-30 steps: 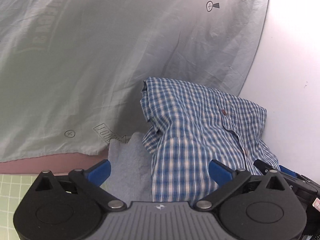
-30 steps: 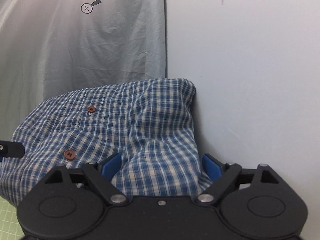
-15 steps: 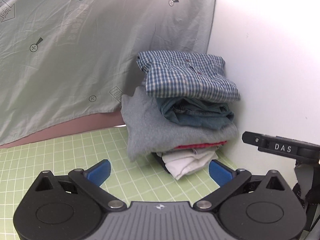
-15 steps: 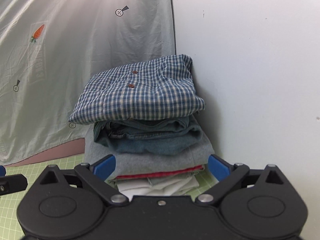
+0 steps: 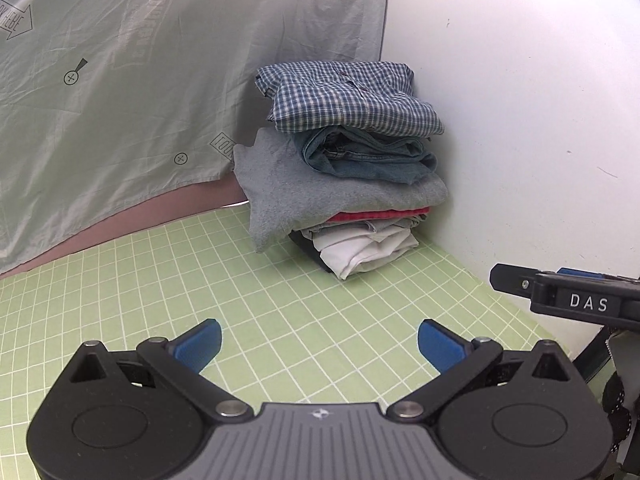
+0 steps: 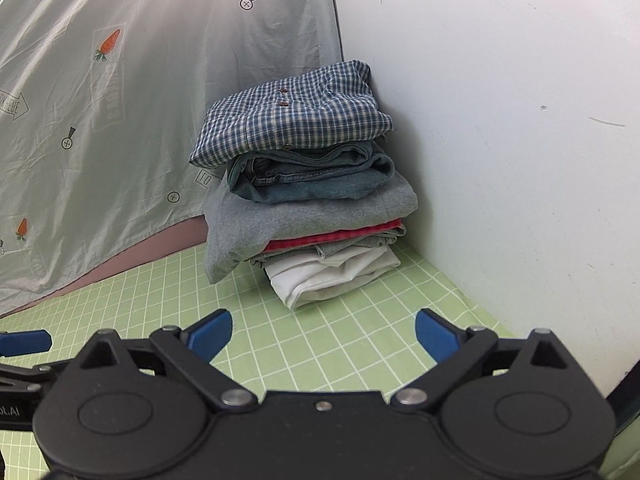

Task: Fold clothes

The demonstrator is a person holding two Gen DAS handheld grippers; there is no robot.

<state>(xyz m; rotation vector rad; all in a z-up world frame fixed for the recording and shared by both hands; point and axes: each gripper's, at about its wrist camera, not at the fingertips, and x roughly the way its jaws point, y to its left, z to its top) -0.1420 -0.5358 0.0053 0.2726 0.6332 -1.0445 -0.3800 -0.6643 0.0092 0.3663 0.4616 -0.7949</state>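
Stack of folded clothes (image 5: 344, 168) sits in far right corner of the surface (image 5: 200, 288), a green grid mat, against the white wall (image 5: 520, 120) and just beside the hanging printed sheet (image 5: 140, 80). Top to bottom: blue plaid shirt (image 6: 296, 116), folded jeans (image 6: 312, 176), grey sweater (image 6: 288, 216), red item (image 6: 340, 234), white garment (image 6: 332, 272) at the base. Left tool (image 5: 319, 340) jaws spread wide, nothing between them, over bare mat well short of the stack. Right tool (image 6: 324, 334) jaws have just been opening, now wide apart, nothing between them, also apart from the stack.
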